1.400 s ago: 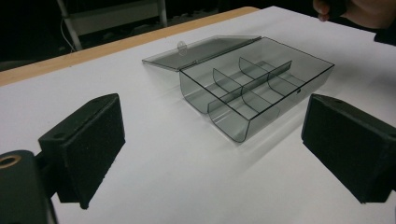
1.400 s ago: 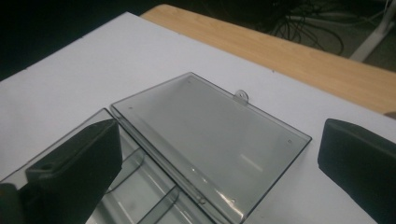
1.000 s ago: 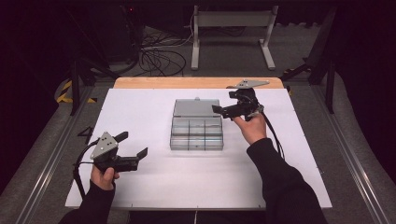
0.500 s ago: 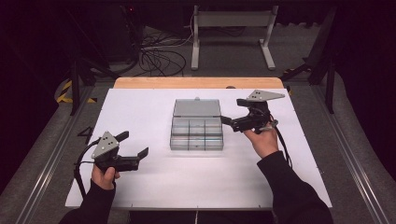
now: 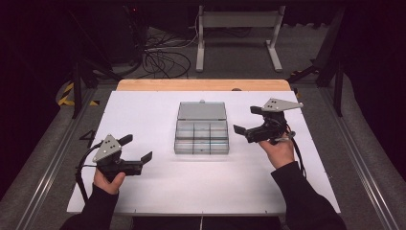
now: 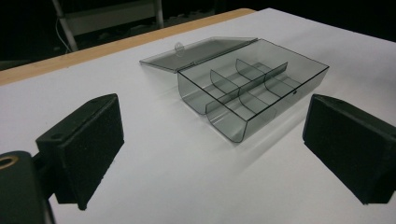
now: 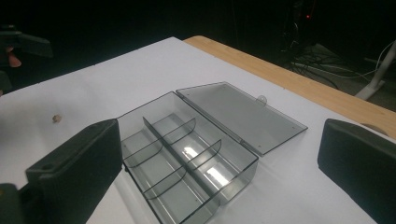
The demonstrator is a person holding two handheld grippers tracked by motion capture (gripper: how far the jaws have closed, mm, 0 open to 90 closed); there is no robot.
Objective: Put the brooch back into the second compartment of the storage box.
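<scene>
A clear grey plastic compartment box (image 5: 201, 138) sits mid-table with its lid (image 5: 202, 110) lying open flat on the far side. Its several compartments look empty. My left gripper (image 5: 137, 147) rests open near the front left, well apart from the box, its jaws pointing toward it. My right gripper (image 5: 245, 120) hovers open just right of the box, jaws aimed left at it. The left gripper view has the box (image 6: 252, 93) ahead between wide jaws. In the right gripper view the box (image 7: 187, 154) and its lid (image 7: 240, 116) lie close, below the spread jaws.
A white board (image 5: 158, 191) covers the table, with a wooden strip (image 5: 201, 85) along the far edge. A tiny brown speck (image 7: 57, 118) lies on the board left of the box. Cables (image 5: 163, 52) and a metal stand (image 5: 239, 28) lie on the floor behind.
My right gripper has drawn back from over the box's far right corner, moving right and nearer to the person. The left gripper has stayed put.
</scene>
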